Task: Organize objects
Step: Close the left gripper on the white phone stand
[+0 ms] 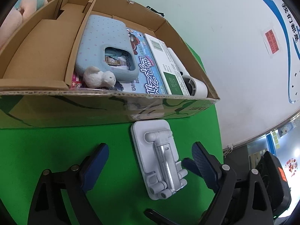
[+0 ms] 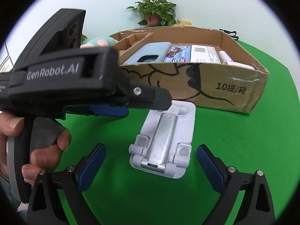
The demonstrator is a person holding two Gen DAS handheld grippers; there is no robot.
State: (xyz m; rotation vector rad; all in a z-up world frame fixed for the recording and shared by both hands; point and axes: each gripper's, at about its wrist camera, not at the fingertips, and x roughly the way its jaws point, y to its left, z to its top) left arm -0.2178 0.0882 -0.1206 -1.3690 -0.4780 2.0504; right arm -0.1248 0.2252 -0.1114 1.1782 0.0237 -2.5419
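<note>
My left jaws (image 1: 150,161) stand wide open and hold nothing; the folded phone stand (image 1: 159,159) lies flat on the green bench (image 1: 56,150) between the pads, with the pad at 3 o'clock just beside its edge and the pad at 9 o'clock well apart from it. Whether the near pad touches the stand cannot be told. My right jaws (image 2: 151,159) are likewise wide open and empty, straddling the same stand (image 2: 165,140) from the opposite end, neither pad in contact. The cardboard box (image 1: 105,105) sits at 12 o'clock of the stand, its near wall just beside the stand's far edge. Already inside the box: a pale blue phone case (image 1: 105,52), a white bird figurine (image 1: 99,76) at the near wall, a blue printed pack (image 1: 146,71), a white carton (image 1: 165,65) and a white cylindrical device (image 1: 195,86) at the 3 o'clock end. The divided compartment (image 1: 41,46) at the 9 o'clock end appears vacant. Assessment: most items are stowed; the stand is the only item seen outside the box. Remaining: grasp, lift over the near wall, deposit.
</note>
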